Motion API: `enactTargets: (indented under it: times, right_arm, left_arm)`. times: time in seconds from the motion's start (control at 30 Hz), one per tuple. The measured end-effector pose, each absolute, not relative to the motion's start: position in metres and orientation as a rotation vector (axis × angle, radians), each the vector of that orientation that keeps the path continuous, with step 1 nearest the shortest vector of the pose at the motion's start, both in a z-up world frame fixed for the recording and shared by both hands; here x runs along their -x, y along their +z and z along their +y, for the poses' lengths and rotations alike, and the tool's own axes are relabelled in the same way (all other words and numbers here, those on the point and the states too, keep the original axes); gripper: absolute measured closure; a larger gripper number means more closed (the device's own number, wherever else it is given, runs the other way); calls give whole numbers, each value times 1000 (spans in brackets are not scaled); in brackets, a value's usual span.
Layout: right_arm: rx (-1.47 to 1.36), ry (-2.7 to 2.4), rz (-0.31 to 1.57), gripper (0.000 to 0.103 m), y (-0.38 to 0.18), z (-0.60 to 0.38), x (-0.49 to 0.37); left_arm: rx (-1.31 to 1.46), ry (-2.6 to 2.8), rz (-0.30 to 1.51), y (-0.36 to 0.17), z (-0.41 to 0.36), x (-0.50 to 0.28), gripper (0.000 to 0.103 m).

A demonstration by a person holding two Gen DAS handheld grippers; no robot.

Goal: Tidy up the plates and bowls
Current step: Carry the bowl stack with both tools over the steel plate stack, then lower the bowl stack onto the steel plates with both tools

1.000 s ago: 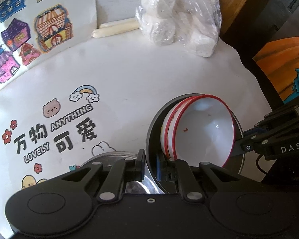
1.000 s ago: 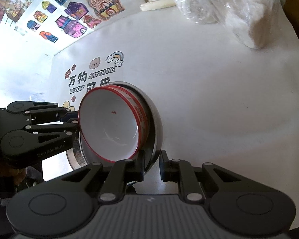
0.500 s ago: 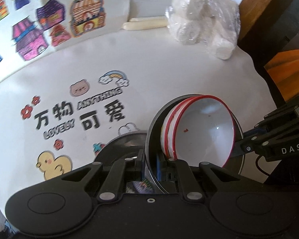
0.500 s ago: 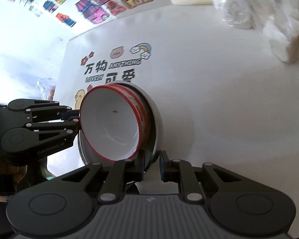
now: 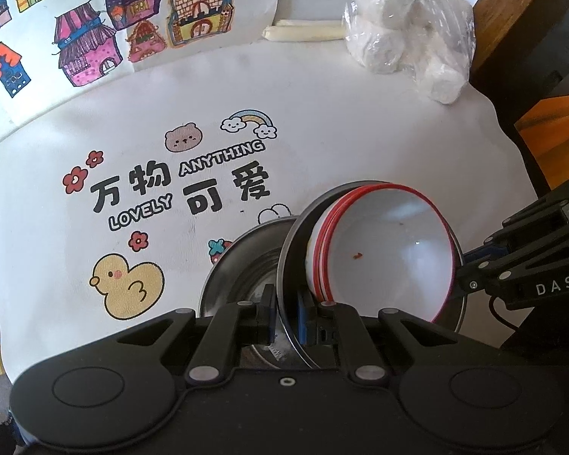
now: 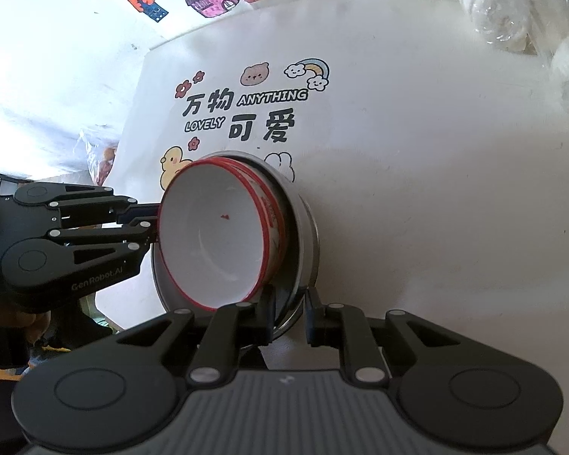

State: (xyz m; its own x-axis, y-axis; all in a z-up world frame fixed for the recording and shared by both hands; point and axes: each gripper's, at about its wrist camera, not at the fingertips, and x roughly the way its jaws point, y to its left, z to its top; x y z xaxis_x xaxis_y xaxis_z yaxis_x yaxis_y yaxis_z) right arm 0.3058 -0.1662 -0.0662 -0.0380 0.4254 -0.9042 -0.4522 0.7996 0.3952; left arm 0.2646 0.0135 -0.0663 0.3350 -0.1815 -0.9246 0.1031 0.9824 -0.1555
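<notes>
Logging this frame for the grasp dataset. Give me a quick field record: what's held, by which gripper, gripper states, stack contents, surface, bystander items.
held: metal bowl, tilted, carried between both grippers
left gripper: shut on the metal bowl's rim
right gripper: shut on the opposite rim
stack contents: red-rimmed white bowls nested inside, at least two; small red speck in the top one
below: second metal bowl, partly hidden
surface: white printed cloth with cartoon duck and lettering
bystander items: plastic bag of white rolls, pale sticks at the far edge
</notes>
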Motion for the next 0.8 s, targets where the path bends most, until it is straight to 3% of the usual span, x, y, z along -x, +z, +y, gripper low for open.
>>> enactTargets:
  times: [0.8]
  right_arm:
    - [40, 685, 1493, 86, -94, -140, -300]
  left_arm:
    - [109, -171, 1264, -95, 38, -251, 93]
